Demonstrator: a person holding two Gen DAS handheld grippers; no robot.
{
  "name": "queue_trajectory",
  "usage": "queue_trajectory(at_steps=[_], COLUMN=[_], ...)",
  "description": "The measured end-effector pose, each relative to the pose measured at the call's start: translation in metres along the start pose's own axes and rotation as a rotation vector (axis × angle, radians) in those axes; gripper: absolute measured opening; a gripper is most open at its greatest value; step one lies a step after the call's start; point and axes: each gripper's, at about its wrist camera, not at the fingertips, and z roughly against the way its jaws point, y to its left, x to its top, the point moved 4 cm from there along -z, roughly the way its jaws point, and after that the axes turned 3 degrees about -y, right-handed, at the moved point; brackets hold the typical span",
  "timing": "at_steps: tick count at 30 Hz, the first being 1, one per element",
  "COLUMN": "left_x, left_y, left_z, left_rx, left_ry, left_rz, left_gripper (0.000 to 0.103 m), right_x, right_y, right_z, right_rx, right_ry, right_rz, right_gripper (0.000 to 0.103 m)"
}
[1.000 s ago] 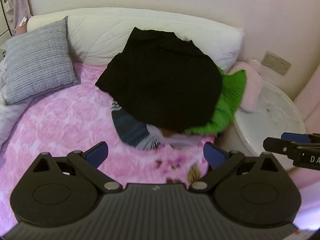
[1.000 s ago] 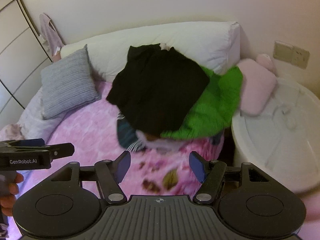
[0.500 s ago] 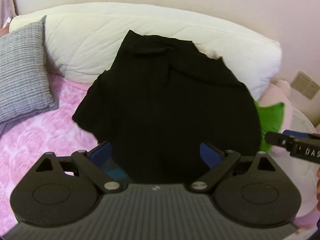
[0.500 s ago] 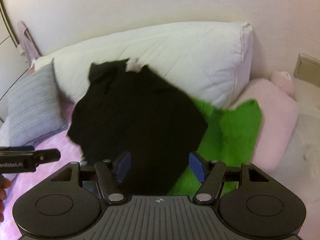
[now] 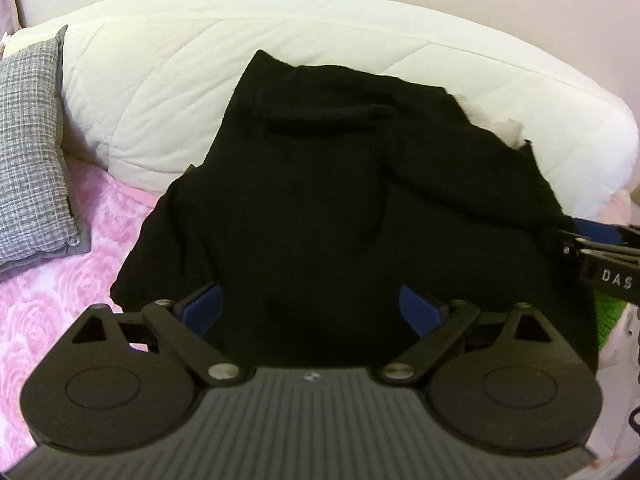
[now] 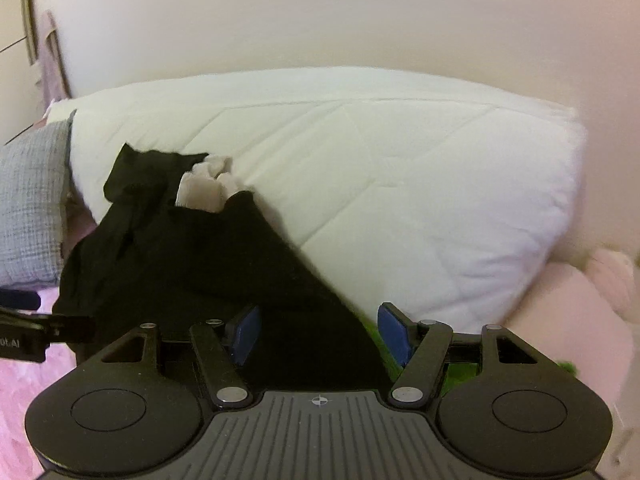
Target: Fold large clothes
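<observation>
Both tools have closed in on the black garment (image 5: 328,208), which lies against the white pillow (image 5: 168,92). Left tool (image 5: 310,312) and right tool (image 6: 318,330) gape open over its near hem, probably about to pinch.

The black garment (image 5: 340,208) hides most of a green knit (image 6: 370,328), perhaps a sweater.

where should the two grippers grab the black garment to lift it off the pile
Judging by its drape, take the black garment at its near lower edge, one corner per gripper: left gripper and right gripper both open, coming from the bed's foot; the far end rests against the white pillow.
</observation>
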Motion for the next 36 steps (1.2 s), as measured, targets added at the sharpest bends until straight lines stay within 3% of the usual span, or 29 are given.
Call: queue_trajectory(at_steps=[1, 2, 4, 7, 15, 22, 26, 32, 36], left_x=[0.0, 0.0, -0.002, -0.006, -0.038, -0.093, -0.146, -0.228, -0.279], left_y=[0.001, 0.003, 0.006, 0.013, 0.056, 0.092, 0.107, 0.127, 0.134], left_z=[0.0, 0.001, 0.008, 0.03, 0.139, 0.273, 0.369, 0.508, 0.586], left_rx=[0.003, 0.003, 0.001, 0.013, 0.119, 0.314, 0.459, 0.691, 0.805], left_ry=[0.002, 0.0, -0.005, -0.017, -0.07, -0.131, -0.169, -0.226, -0.256], left_rz=[0.003, 0.005, 0.013, 0.041, 0.223, 0.367, 0.476, 0.622, 0.707], left_gripper=[0.093, 0.091, 0.09, 0.089, 0.088, 0.088, 0.088, 0.088, 0.088], right_x=[0.001, 0.002, 0.005, 0.011, 0.027, 0.03, 0.032, 0.054, 0.067], right_y=[0.004, 0.01, 0.02, 0.032, 0.091, 0.176, 0.234, 0.317, 0.374], right_z=[0.001, 0.006, 0.024, 0.066, 0.185, 0.264, 0.315, 0.403, 0.455], right_rx=[0.015, 0.011, 0.033, 0.105, 0.417, 0.681, 0.827, 1.042, 1.138], right_ry=[-0.002, -0.02, -0.064, -0.134, -0.215, -0.211, -0.244, -0.366, -0.364], right_rz=[0.027, 0.069, 0.117, 0.089, 0.024, 0.178, 0.26, 0.268, 0.243], right_gripper=[0.012, 0.005, 0.004, 0.003, 0.002, 0.002, 0.001, 0.001, 0.001])
